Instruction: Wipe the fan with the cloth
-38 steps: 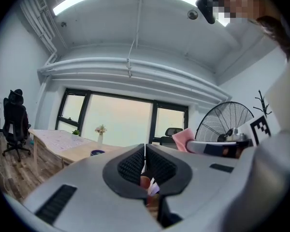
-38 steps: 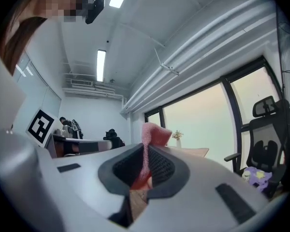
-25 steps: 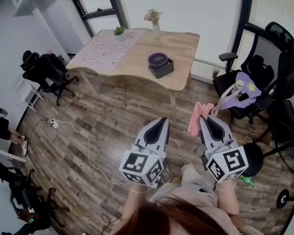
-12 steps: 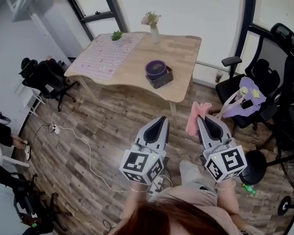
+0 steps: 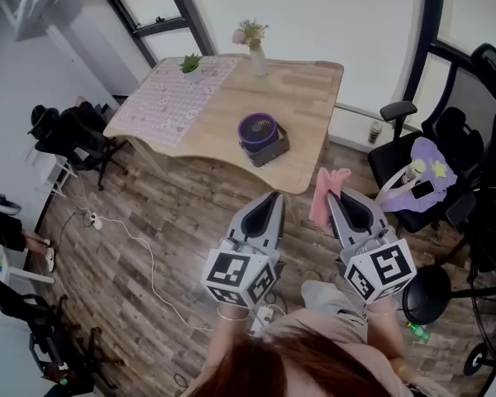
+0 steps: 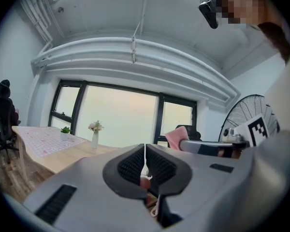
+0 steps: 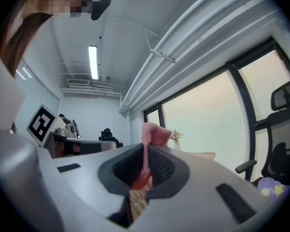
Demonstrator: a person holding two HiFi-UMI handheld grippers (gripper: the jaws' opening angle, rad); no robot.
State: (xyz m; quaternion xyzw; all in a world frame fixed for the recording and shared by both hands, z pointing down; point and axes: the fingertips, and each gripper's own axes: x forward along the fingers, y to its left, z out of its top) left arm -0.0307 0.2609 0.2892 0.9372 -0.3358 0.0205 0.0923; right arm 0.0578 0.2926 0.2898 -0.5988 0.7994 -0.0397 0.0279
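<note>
The pink cloth (image 5: 326, 197) is pinched between the jaws of the right claw (image 5: 334, 197). A fold of it stands out past the tips, and in the right gripper view it runs down through the ribbed pads. It is held in the air above the wooden floor (image 5: 149, 222), just off the near right corner of the table (image 5: 314, 81).

The fan (image 5: 258, 131) is small, round and purple, on a dark base. It sits on the table close to its near edge, well apart from both claws. It is ahead of them and nearer the left claw's line than the right's. Nothing touches it.

The left claw (image 5: 273, 198) is level with the right one, a little way to its left. Its jaws are pressed together with nothing between them — the left gripper view shows the pads meeting along a thin seam.

Farther back on the table are a vase of flowers (image 5: 255, 46), a small potted plant (image 5: 191, 63) and a patterned mat (image 5: 178, 98). To the right of the table is a black office chair (image 5: 401, 147) — a purple bag (image 5: 423, 172) lies on its seat. A white cable (image 5: 145, 246) trails across the floor on the left.
</note>
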